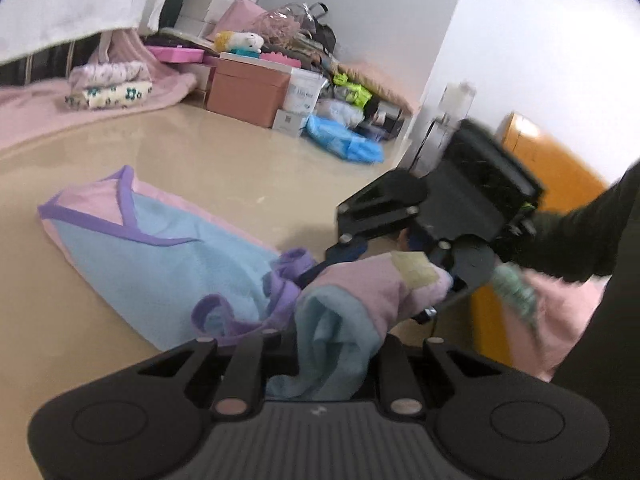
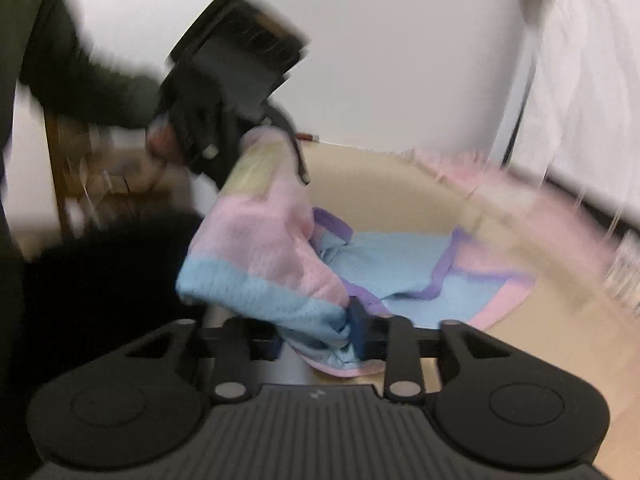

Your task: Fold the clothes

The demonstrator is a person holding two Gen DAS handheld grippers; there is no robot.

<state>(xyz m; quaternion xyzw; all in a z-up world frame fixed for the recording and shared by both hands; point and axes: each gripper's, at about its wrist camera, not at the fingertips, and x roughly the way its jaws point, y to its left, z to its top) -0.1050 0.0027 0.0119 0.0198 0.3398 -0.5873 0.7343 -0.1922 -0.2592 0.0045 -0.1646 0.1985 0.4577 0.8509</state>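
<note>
One garment, pastel blue and pink with purple trim, lay half flat on the tan floor. Both claws had the lifted end pinched: left gripper clamped on the blue hem, right gripper likewise. Open floor stretched behind it; a box pile lined the far wall.

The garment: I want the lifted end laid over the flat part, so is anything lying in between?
Nothing visible. Both tongs, left and right, grip the garment at its raised end. The flat blue and pink part on the beige floor is bare, and the boxes sit far behind.
</note>
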